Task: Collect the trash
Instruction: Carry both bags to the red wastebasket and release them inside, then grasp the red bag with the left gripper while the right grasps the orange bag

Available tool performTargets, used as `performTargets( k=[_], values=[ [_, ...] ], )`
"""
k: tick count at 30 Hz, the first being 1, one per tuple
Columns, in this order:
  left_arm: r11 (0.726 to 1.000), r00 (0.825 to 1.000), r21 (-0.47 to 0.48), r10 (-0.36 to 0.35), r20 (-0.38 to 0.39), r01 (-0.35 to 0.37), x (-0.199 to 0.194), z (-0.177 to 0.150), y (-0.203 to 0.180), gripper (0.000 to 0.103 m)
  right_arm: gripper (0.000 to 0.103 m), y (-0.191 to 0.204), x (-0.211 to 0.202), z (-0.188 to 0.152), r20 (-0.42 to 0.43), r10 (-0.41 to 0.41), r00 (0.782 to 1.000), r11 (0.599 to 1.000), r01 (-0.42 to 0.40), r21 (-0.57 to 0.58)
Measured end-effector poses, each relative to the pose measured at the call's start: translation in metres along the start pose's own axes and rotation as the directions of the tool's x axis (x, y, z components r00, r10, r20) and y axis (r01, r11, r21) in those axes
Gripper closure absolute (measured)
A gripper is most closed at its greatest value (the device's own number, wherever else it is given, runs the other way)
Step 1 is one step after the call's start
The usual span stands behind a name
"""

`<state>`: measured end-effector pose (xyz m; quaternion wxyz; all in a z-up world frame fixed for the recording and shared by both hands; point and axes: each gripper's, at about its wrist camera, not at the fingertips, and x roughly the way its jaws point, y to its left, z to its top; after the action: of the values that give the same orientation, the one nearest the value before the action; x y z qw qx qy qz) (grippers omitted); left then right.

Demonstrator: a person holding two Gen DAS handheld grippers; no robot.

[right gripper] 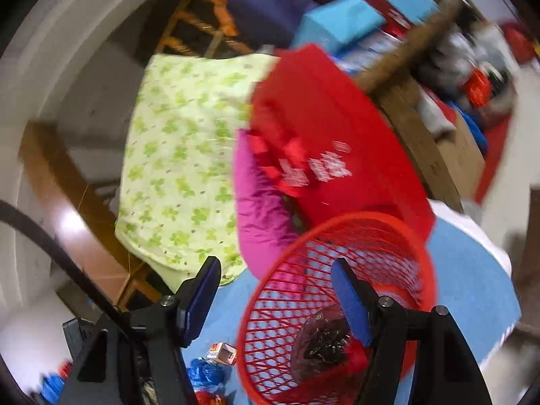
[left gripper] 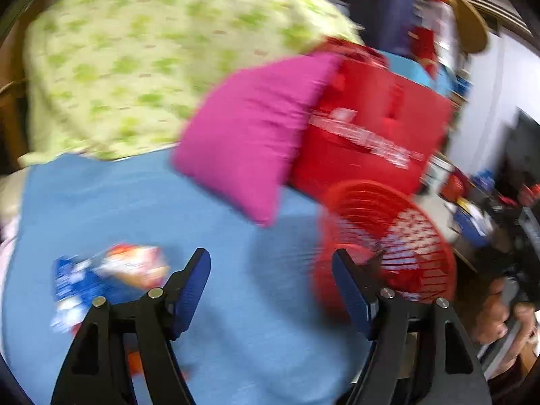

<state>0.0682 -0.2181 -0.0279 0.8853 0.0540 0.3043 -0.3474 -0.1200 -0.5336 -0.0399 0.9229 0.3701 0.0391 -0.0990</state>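
Observation:
A red mesh basket [left gripper: 388,246] stands on the blue bed sheet [left gripper: 152,209], just beyond my left gripper's right finger. My left gripper [left gripper: 271,285] is open and empty above the sheet. Blue and orange-white snack wrappers [left gripper: 104,276] lie on the sheet to its left. In the right wrist view the basket [right gripper: 337,307] holds a dark clear wrapper [right gripper: 320,341] and red trash. My right gripper [right gripper: 275,292] is open and empty, with its right finger over the basket's mouth. A small carton [right gripper: 222,352] and a blue wrapper [right gripper: 206,373] lie on the sheet beside the basket.
A magenta pillow [left gripper: 249,135], a red cushion [left gripper: 371,128] and a green-patterned quilt [left gripper: 141,54] are piled at the back of the bed. A wooden bed frame [right gripper: 415,135] and cluttered shelves lie beyond. A person's hand [left gripper: 506,317] shows at the right edge.

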Motion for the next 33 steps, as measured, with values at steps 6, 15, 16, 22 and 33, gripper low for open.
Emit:
performTargets(
  k=[6, 15, 16, 22, 33],
  values=[
    [0.931, 0.943, -0.154, 0.332, -0.016, -0.33, -0.051, -0.043, 0.129, 0.025, 0.031, 0.085, 0.013, -0.041, -0.052, 0.121, 0.991, 0.95, -0.131, -0.282],
    [0.847, 0.91, -0.333, 0.379, -0.169, -0.415, -0.049, -0.101, 0.204, 0.025, 0.033, 0.152, 0.119, -0.165, -0.554, 0.052, 0.831, 0.905, -0.274, -0.326],
    [0.849, 0.919, -0.352, 0.353, -0.178, -0.394, -0.045, -0.106, 0.206, 0.025, 0.036, 0.155, 0.133, -0.182, -0.604, 0.029, 0.797, 0.903, -0.279, -0.325],
    [0.855, 0.935, -0.383, 0.298, -0.19, -0.35, -0.035, -0.123, 0.21, 0.025, 0.054, 0.157, 0.192, -0.251, -0.747, -0.111, 0.655, 0.886, -0.275, -0.373],
    [0.893, 0.951, -0.334, 0.256, -0.173, -0.301, -0.019, -0.108, 0.204, 0.025, 0.069, 0.166, 0.22, -0.299, -0.759, -0.244, 0.603, 0.823, -0.285, -0.491]
  ],
)
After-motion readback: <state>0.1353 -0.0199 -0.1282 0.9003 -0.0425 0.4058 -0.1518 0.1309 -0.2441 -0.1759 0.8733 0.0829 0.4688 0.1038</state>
